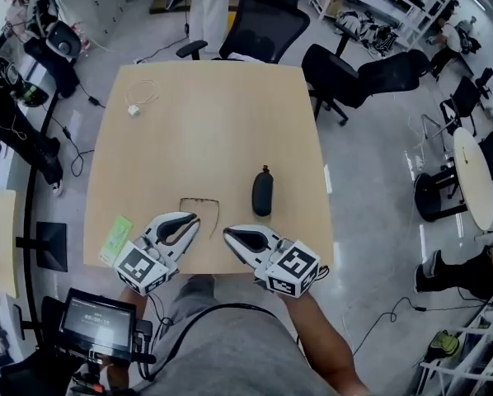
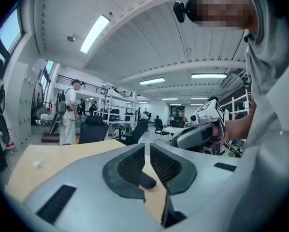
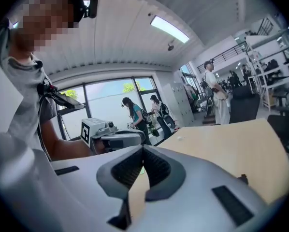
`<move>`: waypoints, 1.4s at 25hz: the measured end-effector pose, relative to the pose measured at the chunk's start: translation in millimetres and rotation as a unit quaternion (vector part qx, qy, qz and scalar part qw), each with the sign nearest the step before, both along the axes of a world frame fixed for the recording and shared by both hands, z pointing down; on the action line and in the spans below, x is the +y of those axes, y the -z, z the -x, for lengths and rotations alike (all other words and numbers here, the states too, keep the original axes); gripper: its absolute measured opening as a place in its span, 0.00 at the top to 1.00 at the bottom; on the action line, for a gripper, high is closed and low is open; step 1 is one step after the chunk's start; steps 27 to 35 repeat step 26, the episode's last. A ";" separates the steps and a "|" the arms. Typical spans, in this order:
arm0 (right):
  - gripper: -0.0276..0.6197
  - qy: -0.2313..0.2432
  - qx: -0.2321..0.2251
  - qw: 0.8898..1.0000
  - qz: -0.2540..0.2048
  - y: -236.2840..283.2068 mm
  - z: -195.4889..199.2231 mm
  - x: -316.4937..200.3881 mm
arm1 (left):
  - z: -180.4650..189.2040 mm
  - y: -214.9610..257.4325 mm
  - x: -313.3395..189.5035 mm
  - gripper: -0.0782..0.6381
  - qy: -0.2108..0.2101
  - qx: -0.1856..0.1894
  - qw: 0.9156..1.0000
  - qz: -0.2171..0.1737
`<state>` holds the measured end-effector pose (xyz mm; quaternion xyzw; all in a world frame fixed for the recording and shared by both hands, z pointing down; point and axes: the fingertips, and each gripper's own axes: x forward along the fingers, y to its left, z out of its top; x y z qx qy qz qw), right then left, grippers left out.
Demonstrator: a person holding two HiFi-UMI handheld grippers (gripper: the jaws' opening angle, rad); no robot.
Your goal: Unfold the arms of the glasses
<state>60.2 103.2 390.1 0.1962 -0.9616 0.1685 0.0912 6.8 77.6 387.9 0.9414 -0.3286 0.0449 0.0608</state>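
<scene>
The thin-framed glasses (image 1: pixel 199 206) lie on the wooden table (image 1: pixel 205 122) near its front edge; at this size I cannot tell how their arms stand. Both grippers hover over that front edge, just short of the glasses, tips turned toward each other. My left gripper (image 1: pixel 199 219) (image 2: pixel 145 146) has its jaws drawn together to a thin slit with nothing in them. My right gripper (image 1: pixel 226 233) (image 3: pixel 143 148) is shut and empty, its tips touching. Each gripper view shows the other gripper across from it.
A black glasses case (image 1: pixel 262 192) stands just right of the glasses. A green packet (image 1: pixel 115 239) lies at the front left corner and a white cable (image 1: pixel 139 99) at the far left. Office chairs (image 1: pixel 263 19) stand behind the table.
</scene>
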 end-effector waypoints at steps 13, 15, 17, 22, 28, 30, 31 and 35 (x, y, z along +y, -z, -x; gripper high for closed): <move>0.95 -0.010 0.009 0.994 -0.112 82.8 -135.8 191.7 | -106.7 61.4 188.0 0.84 0.047 -0.009 0.997 -0.064; 0.95 -0.012 0.009 0.992 -0.125 93.3 -137.2 202.1 | -100.6 69.7 201.7 0.84 0.054 -0.010 0.996 -0.065; 0.95 -0.015 0.011 0.991 -0.135 102.1 -138.5 207.1 | -94.1 77.6 209.7 0.84 0.063 -0.008 0.996 -0.066; 0.95 -0.027 0.006 0.991 -0.133 108.3 -130.9 216.9 | -71.3 90.5 233.5 0.84 0.070 -0.010 0.995 -0.069; 0.95 -0.032 0.005 0.991 -0.130 102.3 -116.1 233.6 | -42.2 85.9 266.3 0.84 0.081 -0.019 0.994 -0.069; 0.95 -0.032 0.005 0.991 -0.130 102.3 -116.1 233.6 | -42.2 85.9 266.3 0.84 0.081 -0.019 0.994 -0.069; 0.95 -0.032 0.005 0.991 -0.130 102.3 -116.1 233.6 | -42.2 85.9 266.3 0.84 0.081 -0.019 0.994 -0.069; 0.95 -0.032 0.005 0.991 -0.130 102.3 -116.1 233.6 | -42.2 85.9 266.3 0.84 0.081 -0.019 0.994 -0.069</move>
